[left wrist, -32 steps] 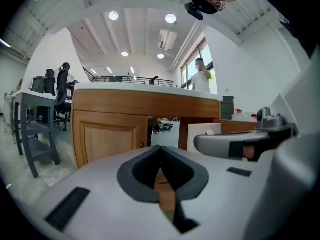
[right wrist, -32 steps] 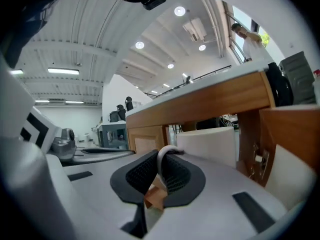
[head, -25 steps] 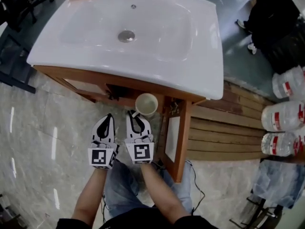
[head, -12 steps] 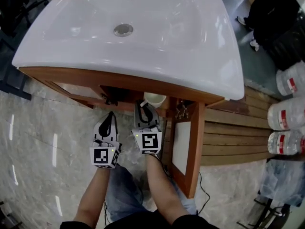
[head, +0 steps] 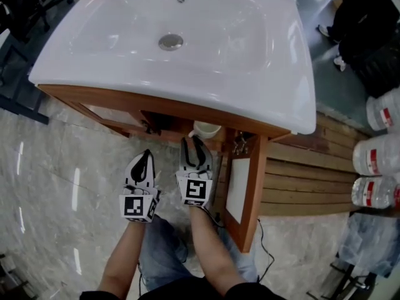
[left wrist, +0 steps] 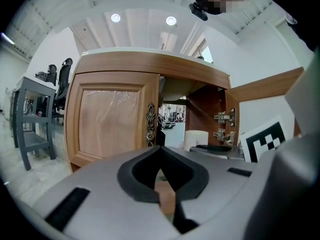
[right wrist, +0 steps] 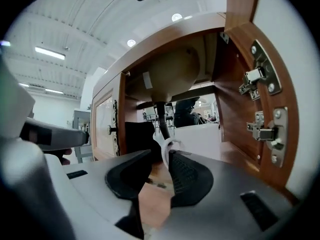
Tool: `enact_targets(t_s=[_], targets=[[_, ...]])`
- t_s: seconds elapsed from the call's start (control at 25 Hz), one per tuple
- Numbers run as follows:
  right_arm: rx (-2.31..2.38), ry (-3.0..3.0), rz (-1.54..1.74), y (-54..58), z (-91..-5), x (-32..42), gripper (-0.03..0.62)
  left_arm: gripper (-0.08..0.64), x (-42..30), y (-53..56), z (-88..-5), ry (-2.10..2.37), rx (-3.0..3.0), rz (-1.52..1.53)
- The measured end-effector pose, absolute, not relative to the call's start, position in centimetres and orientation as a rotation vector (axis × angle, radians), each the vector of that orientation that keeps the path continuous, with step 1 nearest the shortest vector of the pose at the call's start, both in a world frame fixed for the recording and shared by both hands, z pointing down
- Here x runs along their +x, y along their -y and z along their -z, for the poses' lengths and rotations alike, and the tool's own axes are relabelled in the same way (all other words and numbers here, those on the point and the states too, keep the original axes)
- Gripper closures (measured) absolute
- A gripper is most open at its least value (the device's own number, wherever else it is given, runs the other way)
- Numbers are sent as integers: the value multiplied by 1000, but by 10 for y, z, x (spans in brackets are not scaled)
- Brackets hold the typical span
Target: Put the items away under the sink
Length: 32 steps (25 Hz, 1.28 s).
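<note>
Right gripper pinches its ribbed black pads on the thin looped handle of the glossy white ceramic mug, at twelve o'clock inside the open brown wooden cabinet. Left gripper, at nine o'clock, is closed and empty. Beyond lies the smooth white basin.

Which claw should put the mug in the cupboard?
The right claw: it grips the white mug by its handle at the open cupboard. The left claw is shut, empty, facing the closed door.
</note>
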State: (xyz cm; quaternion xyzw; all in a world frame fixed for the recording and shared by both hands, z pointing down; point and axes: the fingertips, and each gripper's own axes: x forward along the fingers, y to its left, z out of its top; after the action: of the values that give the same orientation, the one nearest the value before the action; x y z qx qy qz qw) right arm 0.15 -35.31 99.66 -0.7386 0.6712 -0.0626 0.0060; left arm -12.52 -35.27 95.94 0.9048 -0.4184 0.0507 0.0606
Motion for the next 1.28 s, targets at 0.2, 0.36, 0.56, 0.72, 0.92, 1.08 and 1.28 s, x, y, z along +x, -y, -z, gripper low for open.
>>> enact_targets(t_s=[0.2,0.36,0.56,0.72,0.92,1.08,1.28], targets=[[-2286,-2201,321,316,-978,-38,537,554,-141,330,-920,1286,2690,-228],[-2208,-2260,440,285,-924,-72,580,554,-149,305,-861,1285,2644,-275],[-2171,-2324,520,248,-827,-87,580,554,-155,274,-764,1278,2616,-317],[-2146,-2349,502,225,-723,-75,580,554,-159,255,-674,1282,2599,-311],[-2136,-2328,421,209,-587,-44,580,554,-160,236,-561,1291,2603,-259],[-2149,-2290,304,198,-490,-9,580,554,-151,226,-481,1300,2641,-189],[-2107,-2273,71,170,-389,20,580,554,-150,210,-394,1323,2705,-78]])
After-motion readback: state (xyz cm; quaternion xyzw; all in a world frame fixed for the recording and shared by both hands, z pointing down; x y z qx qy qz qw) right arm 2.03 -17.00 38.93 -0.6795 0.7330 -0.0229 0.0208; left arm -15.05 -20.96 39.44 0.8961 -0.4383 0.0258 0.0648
